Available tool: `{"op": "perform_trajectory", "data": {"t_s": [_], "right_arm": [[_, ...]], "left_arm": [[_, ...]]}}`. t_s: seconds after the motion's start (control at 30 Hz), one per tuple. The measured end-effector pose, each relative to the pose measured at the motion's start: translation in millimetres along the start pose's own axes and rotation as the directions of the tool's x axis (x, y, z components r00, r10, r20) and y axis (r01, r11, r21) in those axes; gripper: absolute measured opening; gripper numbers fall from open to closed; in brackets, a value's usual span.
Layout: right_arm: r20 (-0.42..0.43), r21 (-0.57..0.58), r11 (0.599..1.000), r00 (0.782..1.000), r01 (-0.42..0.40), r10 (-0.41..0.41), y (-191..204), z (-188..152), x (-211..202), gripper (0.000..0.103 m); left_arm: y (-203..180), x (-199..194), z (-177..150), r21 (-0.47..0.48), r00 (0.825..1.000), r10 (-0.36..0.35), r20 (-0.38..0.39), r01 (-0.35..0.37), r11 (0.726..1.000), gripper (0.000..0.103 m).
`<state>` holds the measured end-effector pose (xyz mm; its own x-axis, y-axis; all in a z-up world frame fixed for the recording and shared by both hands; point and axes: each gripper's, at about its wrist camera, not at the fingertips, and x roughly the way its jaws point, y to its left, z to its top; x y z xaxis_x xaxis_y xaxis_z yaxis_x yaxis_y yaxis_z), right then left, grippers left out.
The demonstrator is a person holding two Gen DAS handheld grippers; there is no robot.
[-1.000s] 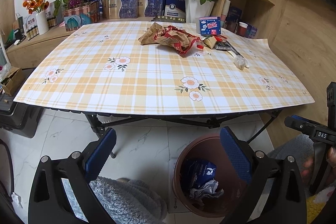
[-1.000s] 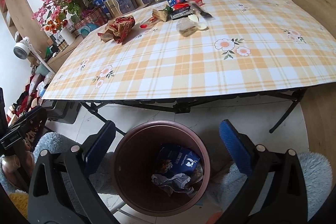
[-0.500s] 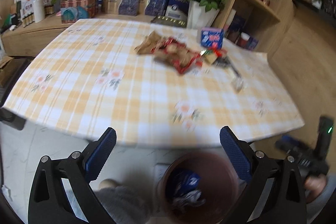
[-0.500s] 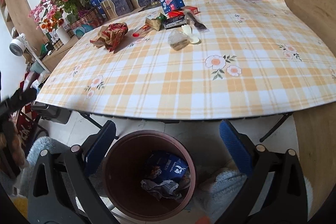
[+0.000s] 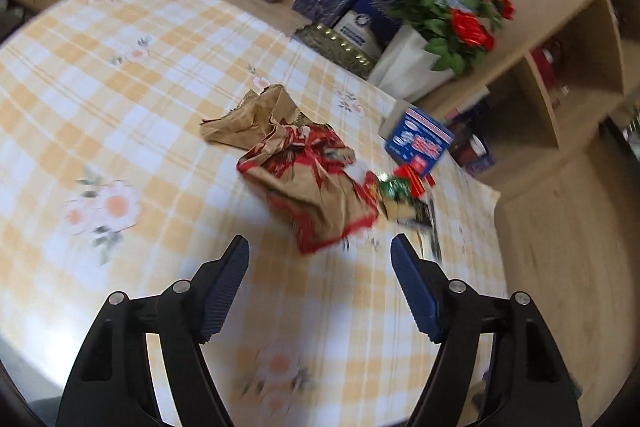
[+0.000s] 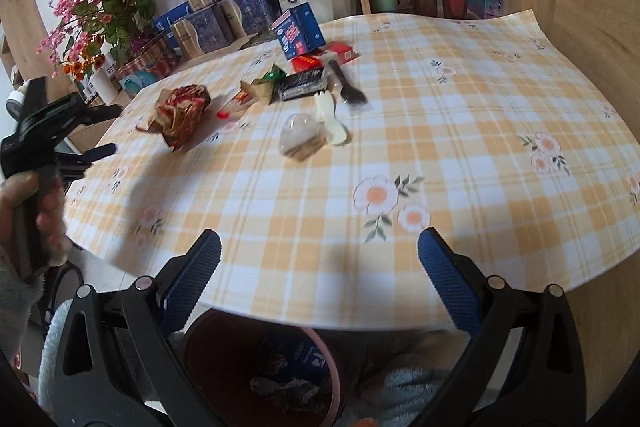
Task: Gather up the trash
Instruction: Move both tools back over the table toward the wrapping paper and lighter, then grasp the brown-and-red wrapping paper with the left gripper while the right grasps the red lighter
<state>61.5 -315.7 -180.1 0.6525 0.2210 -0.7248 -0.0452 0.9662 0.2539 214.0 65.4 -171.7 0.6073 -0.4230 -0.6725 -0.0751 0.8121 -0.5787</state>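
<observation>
On the checked tablecloth point(image 5: 120, 115) a crumpled paper bag point(image 5: 298, 171) lies diagonally.

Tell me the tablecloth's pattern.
Orange-and-white plaid with printed flowers; the tablecloth shows best in the right wrist view.

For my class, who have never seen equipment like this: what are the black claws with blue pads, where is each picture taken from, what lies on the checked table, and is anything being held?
A person holds a hand tool in each hand, and each ends in a two-finger gripper. A camera on each tool looks forward along its fingers. The left gripper is closing, with nothing between its fingers, aimed at a crumpled paper bag. The right gripper is open and empty. On the tablecloth lie wrappers, a black fork, a clear plastic wrapper and a blue box. A bin stands below with some trash in it.
</observation>
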Motion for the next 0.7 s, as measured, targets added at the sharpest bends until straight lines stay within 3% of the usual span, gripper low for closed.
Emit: {"op": "perform_trajectory", "data": {"t_s": [0.13,0.2,0.37,0.4,0.43,0.5,0.7], "right_arm": [[-0.004,0.016,1.000,1.000,0.001,-0.001,-6,9,11,0.097],[-0.008,0.016,1.000,1.000,0.002,-0.002,-8,12,15,0.097],[-0.023,0.004,1.000,1.000,0.000,0.000,-11,18,24,0.097],[-0.028,0.009,1.000,1.000,-0.002,0.002,-12,19,26,0.097],[-0.037,0.020,1.000,0.999,-0.007,0.008,-13,19,29,0.097],[-0.046,0.035,0.999,0.999,-0.008,0.010,-15,21,33,0.097],[-0.032,-0.003,1.000,0.999,-0.026,0.026,-7,26,33,0.096]], "left_arm": [[16,36,11,-0.099,1.000,0.015,-0.027,-0.017,0.995,0.061],[22,45,12,-0.134,0.999,0.016,-0.038,-0.021,0.991,0.061],[15,54,17,-0.084,1.000,0.016,-0.019,-0.018,0.996,0.061],[15,56,19,-0.089,1.000,-0.002,-0.016,0.001,0.996,0.048],[16,58,20,-0.092,1.000,-0.018,-0.022,0.016,0.996,0.028],[14,55,21,-0.074,1.000,-0.023,-0.013,0.022,0.997,0.011],[4,20,13,0.056,0.998,-0.055,0.017,0.054,0.997,0.010]]}}
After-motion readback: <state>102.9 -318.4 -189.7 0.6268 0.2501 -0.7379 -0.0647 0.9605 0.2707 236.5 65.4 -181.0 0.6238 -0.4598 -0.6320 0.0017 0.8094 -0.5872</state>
